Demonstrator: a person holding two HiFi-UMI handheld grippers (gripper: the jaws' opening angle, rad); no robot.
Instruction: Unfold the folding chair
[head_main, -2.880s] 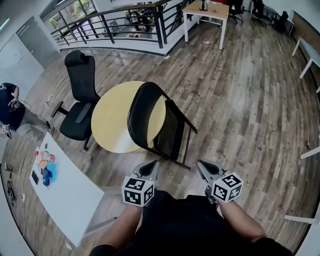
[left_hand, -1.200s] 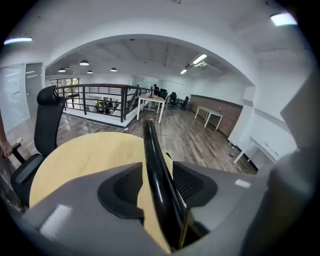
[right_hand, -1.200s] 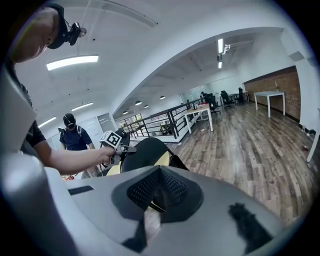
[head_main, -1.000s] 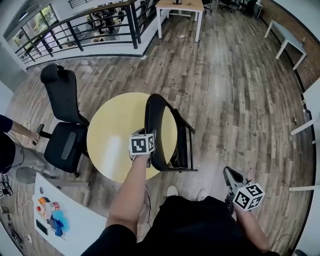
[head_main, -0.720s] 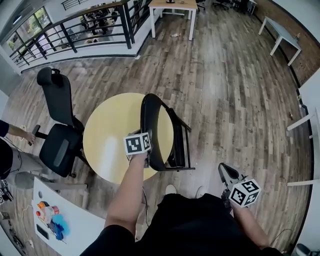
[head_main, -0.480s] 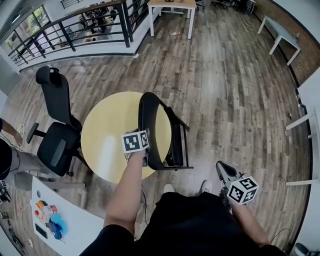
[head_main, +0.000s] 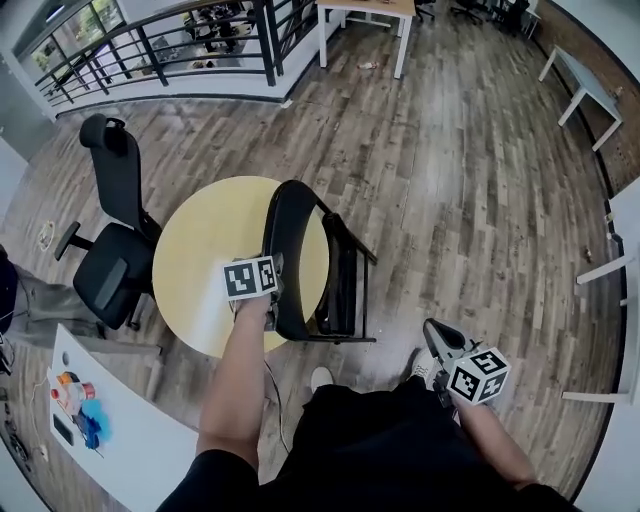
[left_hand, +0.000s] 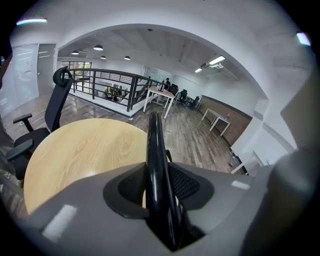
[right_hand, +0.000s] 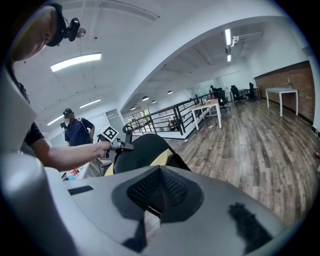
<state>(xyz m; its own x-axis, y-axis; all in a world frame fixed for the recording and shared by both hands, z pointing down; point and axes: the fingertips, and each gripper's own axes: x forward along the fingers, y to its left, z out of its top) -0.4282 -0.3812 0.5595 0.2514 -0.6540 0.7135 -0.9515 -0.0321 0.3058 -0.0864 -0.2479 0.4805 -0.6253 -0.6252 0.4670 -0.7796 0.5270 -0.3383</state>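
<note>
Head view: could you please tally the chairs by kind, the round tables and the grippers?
Folding chair: 1
Office chair: 1
Round table: 1
Grippers: 2, the left gripper and the right gripper
Total: 5

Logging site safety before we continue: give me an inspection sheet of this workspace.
Surface: wood plank floor.
Job's things: folding chair, seat upright, standing beside the round table.
Clutter: small items on the white table.
Grippers: left hand-held gripper shut on the chair's backrest edge; right hand-held gripper shut, empty, held low.
Cables: possibly a thin cord under the left arm.
Surroundings: office chair, railing, a bystander.
</note>
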